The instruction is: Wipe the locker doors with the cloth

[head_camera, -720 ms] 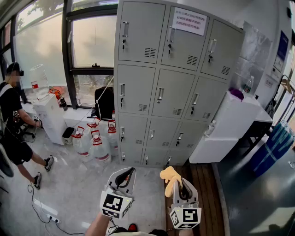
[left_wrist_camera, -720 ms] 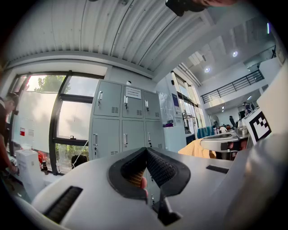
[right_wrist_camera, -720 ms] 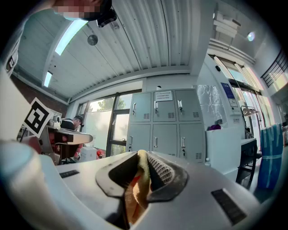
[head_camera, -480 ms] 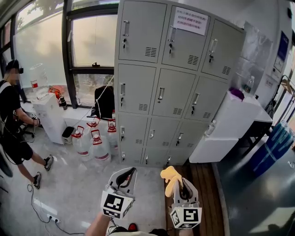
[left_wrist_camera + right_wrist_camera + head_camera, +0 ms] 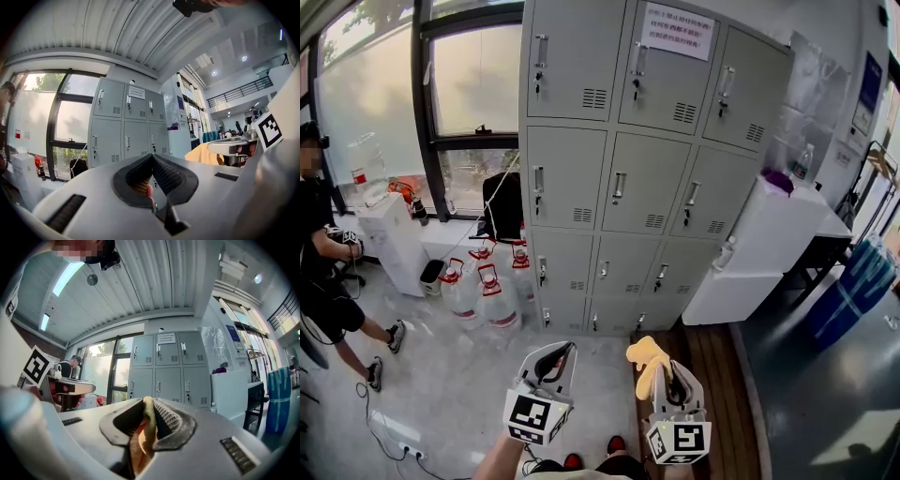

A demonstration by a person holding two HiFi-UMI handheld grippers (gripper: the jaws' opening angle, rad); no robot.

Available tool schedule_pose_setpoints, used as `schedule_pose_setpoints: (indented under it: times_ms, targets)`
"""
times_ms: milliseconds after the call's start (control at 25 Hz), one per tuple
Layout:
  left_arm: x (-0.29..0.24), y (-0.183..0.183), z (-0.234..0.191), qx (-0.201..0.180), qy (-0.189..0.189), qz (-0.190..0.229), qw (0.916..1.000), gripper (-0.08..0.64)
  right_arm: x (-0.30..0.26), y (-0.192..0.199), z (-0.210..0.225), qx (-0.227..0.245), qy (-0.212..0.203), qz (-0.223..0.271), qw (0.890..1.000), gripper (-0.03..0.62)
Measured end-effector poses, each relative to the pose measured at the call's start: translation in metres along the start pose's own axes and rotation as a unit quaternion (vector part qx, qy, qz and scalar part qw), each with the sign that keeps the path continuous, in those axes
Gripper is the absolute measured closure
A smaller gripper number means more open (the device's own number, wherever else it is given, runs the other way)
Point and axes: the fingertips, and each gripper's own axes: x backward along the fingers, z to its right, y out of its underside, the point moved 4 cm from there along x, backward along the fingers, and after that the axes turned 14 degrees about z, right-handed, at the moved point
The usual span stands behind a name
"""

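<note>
My right tongs (image 5: 671, 377) are clamped shut on the yellow cloth (image 5: 644, 360), which stands up in a bunch above the tips. In the right gripper view the fabric (image 5: 142, 439) fills the gap between the jaws and hangs down behind them. My left tongs (image 5: 556, 354) are closed tip to tip with nothing held; the left gripper view shows the two pads (image 5: 164, 174) meeting at a point. The step in hand, as I judge it, is the approach. The locker doors (image 5: 649, 178) are well apart from both tools, across a stretch of pale floor (image 5: 459, 384), so no wiping can begin until I walk in. To do it well I would keep the squeeze firm, because only a fold is pinched and a loose hold could let it slide out on contact. I would put the bunched free end flat against the metal, not the hard tips, and work around the handles (image 5: 619, 186) and the paper notice (image 5: 678, 31) on the top row. The water jugs (image 5: 478, 291) by the lower left corner want a wide berth. As for pose, both forearms are low and close to my body, side by side, the tongs tilted up and forward toward the cabinet — the right one a shade nearer the wooden strip of flooring.
</note>
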Motion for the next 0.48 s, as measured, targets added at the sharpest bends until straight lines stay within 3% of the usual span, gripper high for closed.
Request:
schedule_pose_setpoints:
  times_ms: [280, 480]
  targets:
    - [-0.043, 0.012, -0.011, -0.007, -0.002, -0.003, 1.0, 0.54, -0.038, 0.016, 0.025, -0.005, 0.003, 0.002, 1.0, 0.518]
    - [-0.095, 0.018, -0.03, -0.02, -0.02, 0.002, 0.9996, 0.54, -0.094, 0.032, 0.052, -0.015, -0.017, 0.018, 1.0, 0.52]
